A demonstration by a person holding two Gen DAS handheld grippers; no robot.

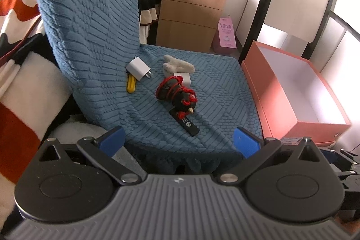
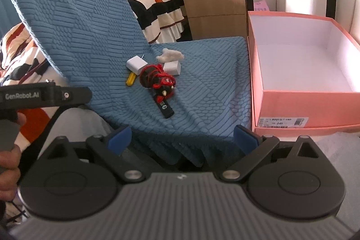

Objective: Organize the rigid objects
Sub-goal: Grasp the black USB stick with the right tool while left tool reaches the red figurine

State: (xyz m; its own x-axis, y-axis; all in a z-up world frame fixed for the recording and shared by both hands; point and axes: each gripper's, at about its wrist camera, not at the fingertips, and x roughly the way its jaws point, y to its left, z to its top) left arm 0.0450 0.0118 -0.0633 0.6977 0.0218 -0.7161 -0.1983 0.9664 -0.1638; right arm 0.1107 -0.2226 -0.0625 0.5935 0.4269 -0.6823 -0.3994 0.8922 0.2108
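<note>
Chair [image 1: 202, 87] with blue textured cover, backrest upright at the seat's rear-left; carries all the small items. Striped bed [image 1: 18, 21] behind the backrest; wooden drawer cabinet [image 1: 191, 12] beyond the seat's far edge.

Pink box [image 2: 299, 102], lid off, white interior, nothing inside that can be seen. Stands just beside the seat's right edge; white label on its near wall.

Left gripper [image 1: 178, 138]: blue fingers spread wide, nothing between them, held off the seat's front edge. In the right wrist view its black body shows at the left edge with a person's hand [image 2: 11, 145] around the handle.
Right gripper [image 2: 182, 138]: fingers also spread wide, nothing held, likewise in front of the seat's front edge.

Items on the seat, clustered around mid-seat:
- Black round object wound with red cord [image 1: 177, 91], brass tip pointing toward the front edge. Centre of the cluster.
- Black flat stick [image 1: 185, 123] with white print, nearest the front edge, far end tucked under the corded object.
- White fluffy piece [image 1: 177, 64], toward the seat's rear.
- White plug adapter [image 1: 138, 68] with metal prongs, near the base of the backrest, on the left.
- Small white block [image 2: 172, 66], touching the corded object on its far side, just in front of the fluffy piece.
- Yellow slim item [image 1: 131, 84], partly under the plug adapter; type cannot be told.
</note>
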